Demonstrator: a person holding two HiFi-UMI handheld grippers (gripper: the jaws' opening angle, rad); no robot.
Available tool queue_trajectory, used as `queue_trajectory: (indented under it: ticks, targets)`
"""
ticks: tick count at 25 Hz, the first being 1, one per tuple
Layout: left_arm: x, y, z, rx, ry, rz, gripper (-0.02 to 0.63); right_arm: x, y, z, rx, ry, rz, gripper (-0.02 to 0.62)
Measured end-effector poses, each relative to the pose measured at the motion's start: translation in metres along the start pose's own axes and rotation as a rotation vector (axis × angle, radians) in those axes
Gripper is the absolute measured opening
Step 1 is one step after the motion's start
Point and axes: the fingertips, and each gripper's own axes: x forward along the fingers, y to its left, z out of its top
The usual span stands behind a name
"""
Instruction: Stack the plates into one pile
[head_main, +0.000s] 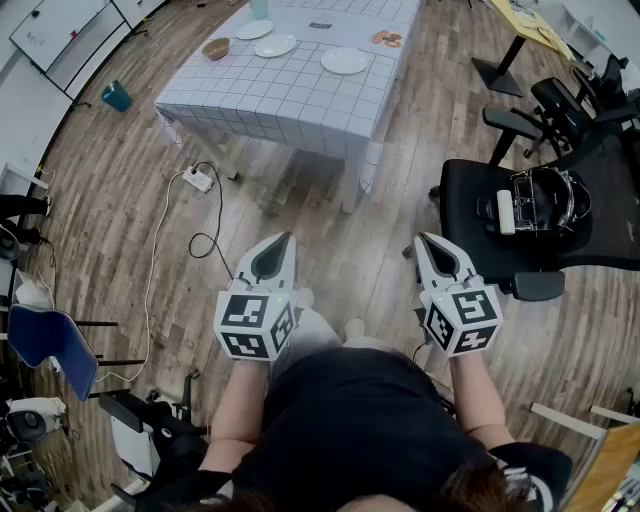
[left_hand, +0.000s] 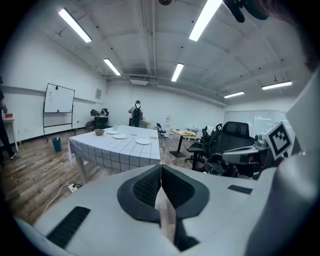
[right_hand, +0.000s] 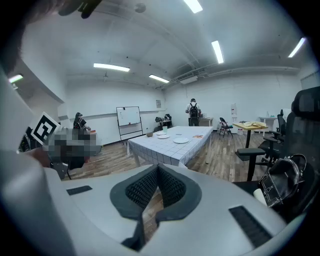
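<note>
A: In the head view, where are the plates?

B: Three white plates (head_main: 344, 61) lie apart from each other on the checked bench (head_main: 300, 105) at the top of the frame, with a brown bowl (head_main: 215, 48) to their left. There is no pile yet. The left gripper (head_main: 284, 240) and the right gripper (head_main: 424, 240) are at lower centre over the wooden floor (head_main: 330, 230). They are well apart from the bench and both point toward it.

A: And the left gripper view?

B: Its jaws are pressed together with nothing between them. Beyond the tips the bench stands at middle left, with the plates on top.

A: The right gripper view?

B: It is the same: the jaws are together and empty. The bench is at centre, behind the tips.

A: How can this step be done well?

B: I judge that the step is the approach. It is better to come near the bench first and open the jaws before reaching. Then come low to a plate's rim, because a flat plate offers only its edge.

A: What does one view show that another does not?

B: Only the head view shows the office chair (head_main: 470, 190) at the right and the power strip (head_main: 200, 180) on the floor. Only the gripper views show the pads meeting, and a standing person (left_hand: 135, 114) beyond the bench.
</note>
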Motion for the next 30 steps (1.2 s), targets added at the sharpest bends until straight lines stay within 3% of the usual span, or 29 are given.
queue_trajectory:
  ticks: [4,23,30]
  targets:
    - [-0.002,-0.009,0.006,-0.094,-0.014,-0.075,0.028,0.000,0.000,-0.004,0.009,0.015,-0.004,0.014]
    - [-0.004,-0.030,-0.004,-0.084,0.030,-0.092,0.028,-0.004,-0.006,-0.012,0.002,0.047,0.007,0.014]
    - [-0.002,0.005,0.005,-0.097,0.037,-0.077,0.028,0.032,0.012,0.008,-0.016,0.049,0.034,0.015]
